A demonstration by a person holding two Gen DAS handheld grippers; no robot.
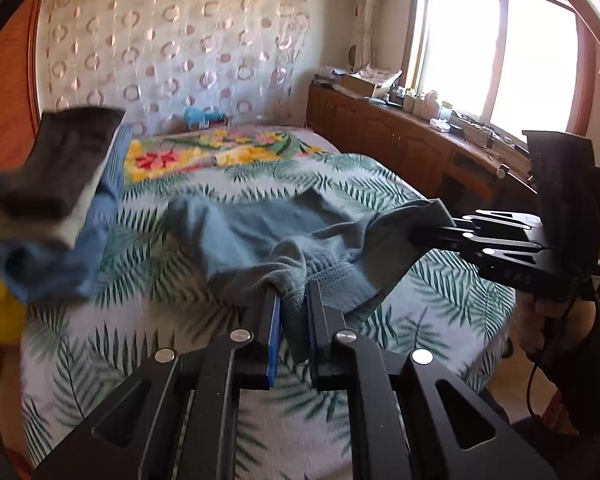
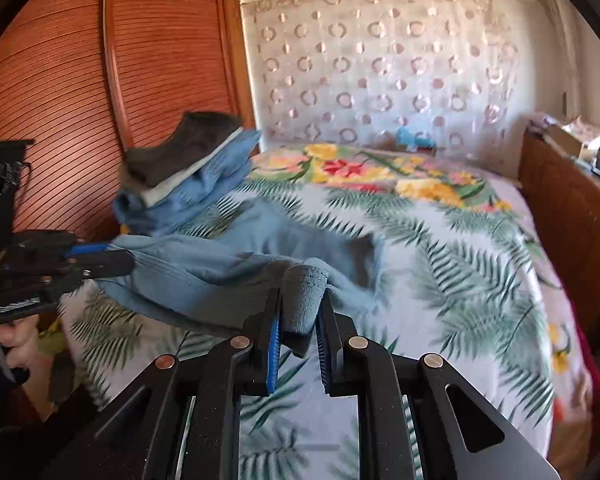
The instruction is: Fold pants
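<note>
**Both tongs lifting the pants by one edge**

The left tongs (image 1: 292, 300) are clamping a bunched edge of the blue-grey pants (image 1: 260, 236), and the right tongs (image 2: 300, 308) are pinching the same edge further along. The cloth is hanging between them and trailing ahead onto the bed (image 2: 440, 240). I'd say a fold is starting; next, both need carrying forward together, edges level.

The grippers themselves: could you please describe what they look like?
Both are matte black, with flat angular linkage arms joined by round silver rivets. The left gripper and right gripper each carry ribbed blue finger pads. A black cable trails from the right one's handle, held in a bare hand with a dark sleeve.
</note>
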